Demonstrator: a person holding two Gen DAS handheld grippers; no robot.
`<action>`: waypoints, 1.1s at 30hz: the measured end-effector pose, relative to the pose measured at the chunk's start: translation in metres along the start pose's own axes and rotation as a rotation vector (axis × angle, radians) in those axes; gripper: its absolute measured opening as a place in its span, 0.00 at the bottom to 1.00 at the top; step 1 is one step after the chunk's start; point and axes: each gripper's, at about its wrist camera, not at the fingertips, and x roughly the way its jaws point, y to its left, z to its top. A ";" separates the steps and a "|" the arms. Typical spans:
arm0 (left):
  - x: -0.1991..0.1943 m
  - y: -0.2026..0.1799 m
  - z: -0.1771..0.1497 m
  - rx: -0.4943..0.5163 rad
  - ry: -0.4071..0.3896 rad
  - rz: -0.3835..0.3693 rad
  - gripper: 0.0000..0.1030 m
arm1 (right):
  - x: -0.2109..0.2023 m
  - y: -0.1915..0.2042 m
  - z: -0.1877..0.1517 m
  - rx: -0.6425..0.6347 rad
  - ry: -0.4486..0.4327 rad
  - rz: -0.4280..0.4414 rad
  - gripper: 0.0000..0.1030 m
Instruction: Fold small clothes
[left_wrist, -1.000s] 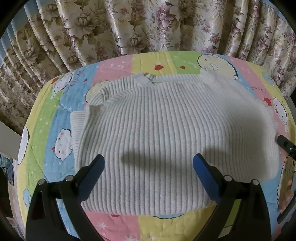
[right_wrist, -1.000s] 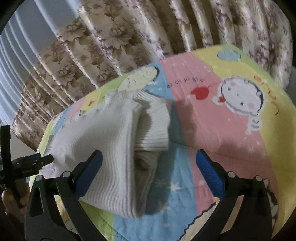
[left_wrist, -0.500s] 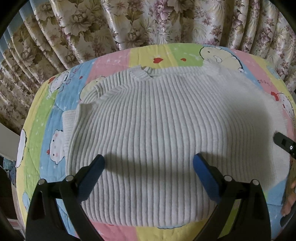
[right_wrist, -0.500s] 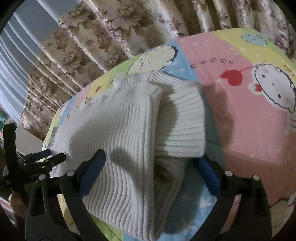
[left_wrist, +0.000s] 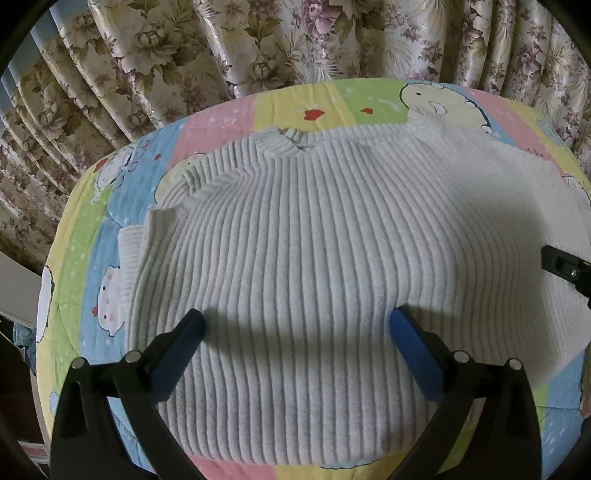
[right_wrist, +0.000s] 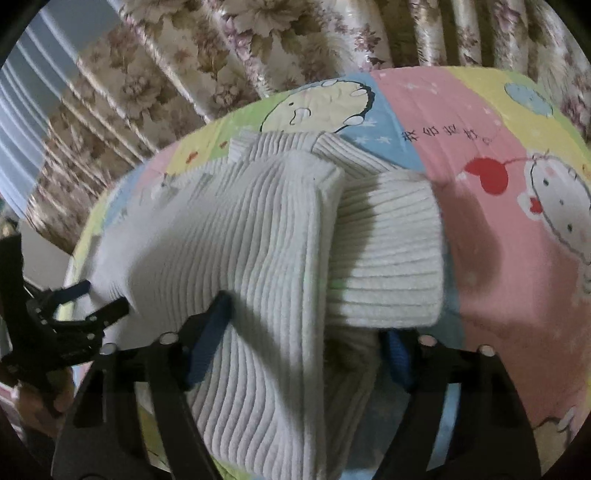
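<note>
A cream ribbed sweater (left_wrist: 295, 240) lies flat on a cartoon quilt (left_wrist: 92, 221), neck toward the curtain. My left gripper (left_wrist: 297, 328) is open just over its lower half, nothing between the pads. In the right wrist view the sweater (right_wrist: 240, 240) shows its right side, with the sleeve cuff (right_wrist: 388, 266) folded over it. My right gripper (right_wrist: 303, 332) is closing, with the bunched side edge and sleeve between its jaws. One blue pad lies against the knit and the cuff partly hides the other. The left gripper (right_wrist: 92, 299) shows at the far left.
Flowered curtains (left_wrist: 258, 44) hang right behind the bed's far edge. The quilt (right_wrist: 498, 258) stretches bare to the right of the sweater. A black part of the right gripper (left_wrist: 565, 266) pokes in at the right rim of the left wrist view.
My right gripper has moved forward onto the sweater's right side and its jaws have narrowed around the sleeve and side edge. The left gripper has sunk slightly closer to the sweater.
</note>
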 end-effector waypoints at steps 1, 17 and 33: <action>0.000 0.000 0.000 0.002 0.000 0.001 0.98 | 0.000 0.002 0.000 -0.008 0.005 -0.006 0.57; 0.002 0.002 -0.002 0.032 0.020 0.044 0.99 | -0.007 0.082 -0.006 -0.331 -0.023 -0.394 0.36; -0.029 0.065 0.007 0.032 -0.063 0.084 0.99 | -0.021 0.137 0.003 -0.282 -0.076 -0.440 0.34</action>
